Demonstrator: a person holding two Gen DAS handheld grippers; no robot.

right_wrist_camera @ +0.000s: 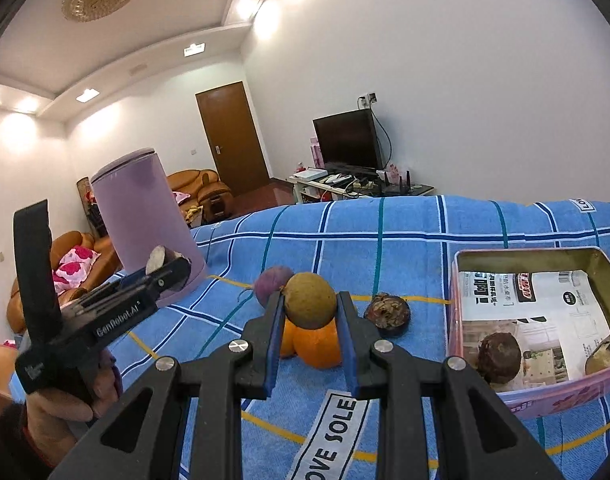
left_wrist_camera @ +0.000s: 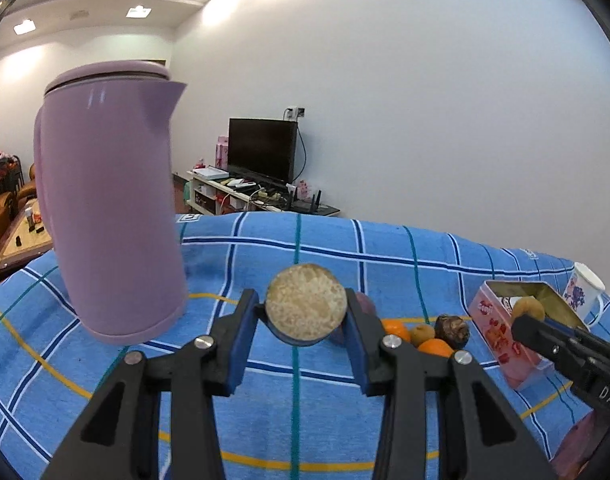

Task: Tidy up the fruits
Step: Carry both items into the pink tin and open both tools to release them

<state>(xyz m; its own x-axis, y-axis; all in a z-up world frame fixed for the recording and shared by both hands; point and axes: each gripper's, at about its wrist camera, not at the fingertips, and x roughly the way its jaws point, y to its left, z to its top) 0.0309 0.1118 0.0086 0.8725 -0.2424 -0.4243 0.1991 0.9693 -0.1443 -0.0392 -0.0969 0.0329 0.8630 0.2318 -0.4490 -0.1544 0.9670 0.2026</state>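
My left gripper (left_wrist_camera: 305,314) is shut on a cut fruit piece (left_wrist_camera: 305,306) with a pale round face, held above the blue checked cloth (left_wrist_camera: 265,248). From the right wrist view, the left gripper (right_wrist_camera: 173,267) and its cut piece (right_wrist_camera: 158,260) hang in front of the kettle. My right gripper (right_wrist_camera: 309,316) is shut on a round brown-green fruit (right_wrist_camera: 309,300), raised over two oranges (right_wrist_camera: 319,346). A purple fruit (right_wrist_camera: 271,284) and a dark wrinkled fruit (right_wrist_camera: 387,314) lie on the cloth. In the left wrist view the right gripper (left_wrist_camera: 521,322) holds the brown fruit (left_wrist_camera: 528,309) beside the pink tin.
A tall lilac kettle (left_wrist_camera: 109,208) stands at the left. The open pink tin (right_wrist_camera: 529,251), lined with printed paper, holds two dark fruits (right_wrist_camera: 499,356). A white mug (left_wrist_camera: 585,294) stands behind the tin. A person's hand (right_wrist_camera: 61,412) grips the left tool.
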